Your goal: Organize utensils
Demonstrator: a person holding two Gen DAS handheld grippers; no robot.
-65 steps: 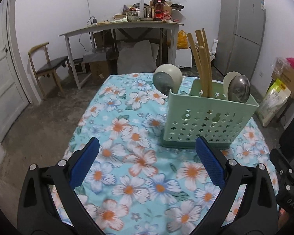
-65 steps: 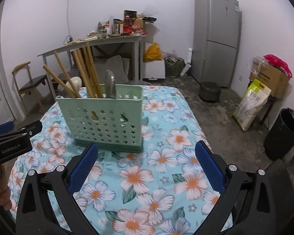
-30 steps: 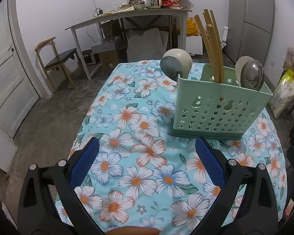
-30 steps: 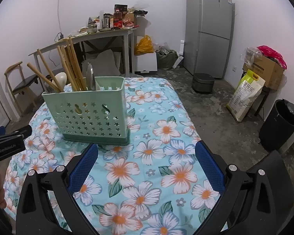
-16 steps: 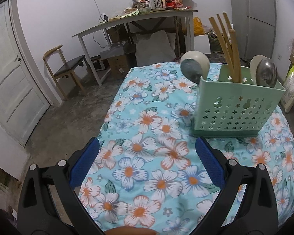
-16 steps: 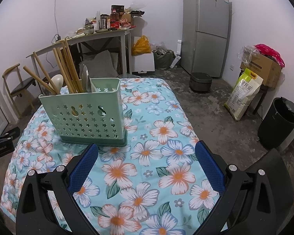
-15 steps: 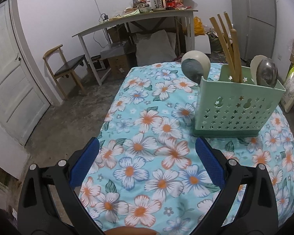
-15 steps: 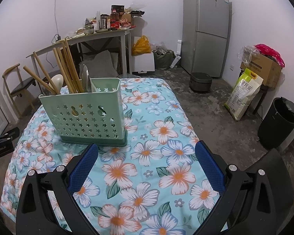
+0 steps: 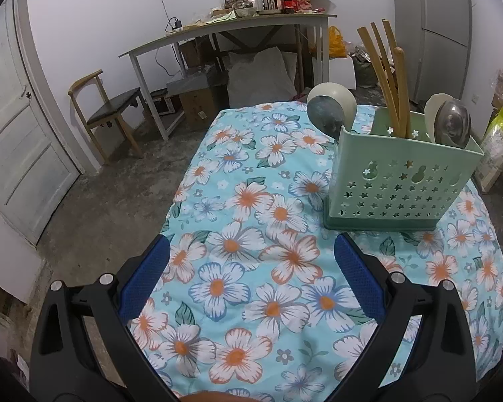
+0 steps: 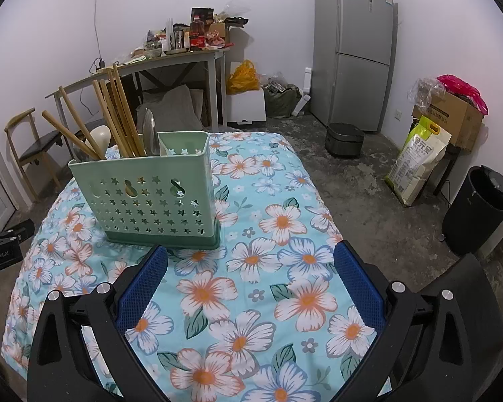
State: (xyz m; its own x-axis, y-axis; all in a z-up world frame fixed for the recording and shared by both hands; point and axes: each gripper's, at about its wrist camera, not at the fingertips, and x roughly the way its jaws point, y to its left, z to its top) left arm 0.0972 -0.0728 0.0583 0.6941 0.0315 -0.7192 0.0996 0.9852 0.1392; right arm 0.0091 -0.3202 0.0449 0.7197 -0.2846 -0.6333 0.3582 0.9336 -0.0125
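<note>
I read both tools spread wide and empty, left tool and right tool back from the green caddy on the tabletop, chopsticks and spoons upright inside, caddy ahead-right of left, ahead-left of right.

Your tabletop wears a light blue cloth printed with white flowers, orange at their centres, and green leaves. At the right of the left wrist frame, the utensil holder is pale mint green, pierced with star and gourd cut-outs. Its chopsticks are tan wood, its spoons silver and cream. Both your left gripper and right gripper are black with blue pads.
</note>
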